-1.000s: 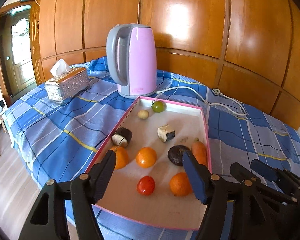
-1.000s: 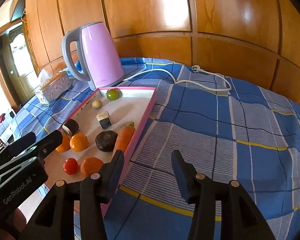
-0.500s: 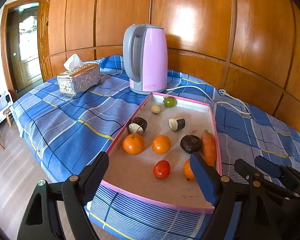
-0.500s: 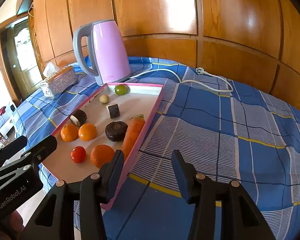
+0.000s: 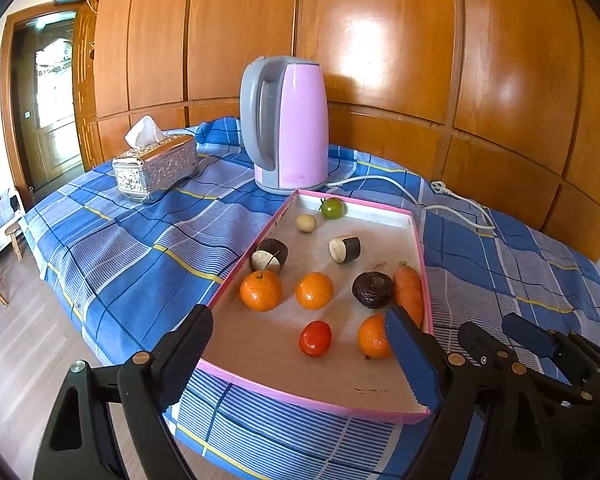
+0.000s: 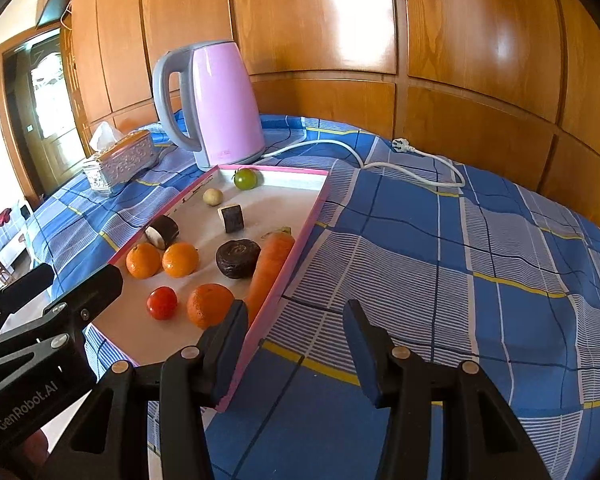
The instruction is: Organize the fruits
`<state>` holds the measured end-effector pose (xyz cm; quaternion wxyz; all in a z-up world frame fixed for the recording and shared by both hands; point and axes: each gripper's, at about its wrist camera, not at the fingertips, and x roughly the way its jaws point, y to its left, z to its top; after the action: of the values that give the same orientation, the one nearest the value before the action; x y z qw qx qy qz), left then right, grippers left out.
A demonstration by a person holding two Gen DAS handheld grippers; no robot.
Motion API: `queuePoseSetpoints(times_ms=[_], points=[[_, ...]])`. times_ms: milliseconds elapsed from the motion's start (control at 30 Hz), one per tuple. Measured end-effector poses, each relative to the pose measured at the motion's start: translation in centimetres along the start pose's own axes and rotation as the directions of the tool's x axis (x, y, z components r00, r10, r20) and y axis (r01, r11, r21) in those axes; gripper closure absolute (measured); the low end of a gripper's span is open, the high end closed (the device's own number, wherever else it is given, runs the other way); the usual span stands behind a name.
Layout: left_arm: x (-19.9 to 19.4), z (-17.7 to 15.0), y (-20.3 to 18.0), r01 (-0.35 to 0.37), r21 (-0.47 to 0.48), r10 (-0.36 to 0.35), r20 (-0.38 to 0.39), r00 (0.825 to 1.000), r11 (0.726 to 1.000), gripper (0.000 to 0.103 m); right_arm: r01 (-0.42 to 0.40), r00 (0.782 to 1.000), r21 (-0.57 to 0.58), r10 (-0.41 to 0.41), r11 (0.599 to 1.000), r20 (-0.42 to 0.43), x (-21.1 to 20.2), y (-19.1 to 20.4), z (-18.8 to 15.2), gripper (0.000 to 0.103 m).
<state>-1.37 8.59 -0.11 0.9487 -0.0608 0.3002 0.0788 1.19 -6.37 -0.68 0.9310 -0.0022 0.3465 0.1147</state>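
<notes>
Low in the frame, left gripper (image 5: 296, 344) with jaws spread wide, just been opening, nothing pinched, hanging over the near end of the pink-rimmed tray (image 5: 312, 400); in the right wrist view, right gripper (image 6: 296, 344) at lower centre, jaws part-way apart and empty, above the blue checked cloth (image 6: 480, 248) just right of the tray's rim. Inside the tray, nearest: red tomato (image 5: 315, 338) and an orange (image 5: 371, 342) partly behind the right blue pad. Mid-frame: two more oranges (image 5: 261, 290) side by side, dark wrinkled fruit (image 5: 372, 289) touching a carrot (image 5: 409, 293) along the right rim. Further up: two dark-skinned cut pieces (image 5: 269, 256), a small pale round fruit (image 5: 305, 223), a green tomato (image 5: 332, 208) in the far corner. Beyond, pink kettle (image 5: 286, 124) with white cord (image 5: 440, 196), silver tissue box (image 5: 156, 166) at left, wood panelling (image 5: 380, 40) behind
</notes>
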Motion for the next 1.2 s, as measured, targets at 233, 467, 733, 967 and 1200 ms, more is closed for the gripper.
queuePoseSetpoints(times_ms=[233, 467, 733, 967, 1200], points=[[0.22, 0.03, 0.12, -0.001, -0.001, 0.001, -0.007, 1.0, 1.0, 0.014, -0.001, 1.0, -0.005, 0.001, 1.0, -0.006, 0.14, 0.07, -0.13, 0.053], [0.16, -0.03, 0.13, -0.002, 0.0, 0.002, -0.006, 1.0, 1.0, 0.014, 0.0, 1.0, -0.006, 0.0, 1.0, -0.01, 0.28, 0.07, -0.15, 0.053], [0.19, 0.0, 0.1, -0.002, 0.0, 0.002, -0.008, 1.0, 1.0, 0.011, -0.002, 1.0, -0.012, 0.002, 1.0, -0.015, 0.34, 0.17, -0.2, 0.053], [0.1, 0.06, 0.17, -0.007, -0.005, 0.007, -0.006, 1.0, 1.0, 0.009, -0.002, 1.0, -0.016, 0.002, 1.0, -0.016, 0.31, 0.27, -0.19, 0.053], [0.03, 0.12, 0.2, -0.006, -0.003, 0.006, -0.003, 1.0, 1.0, 0.009, -0.002, 1.0, -0.016, 0.001, 1.0, -0.016, 0.3, 0.28, -0.17, 0.053]])
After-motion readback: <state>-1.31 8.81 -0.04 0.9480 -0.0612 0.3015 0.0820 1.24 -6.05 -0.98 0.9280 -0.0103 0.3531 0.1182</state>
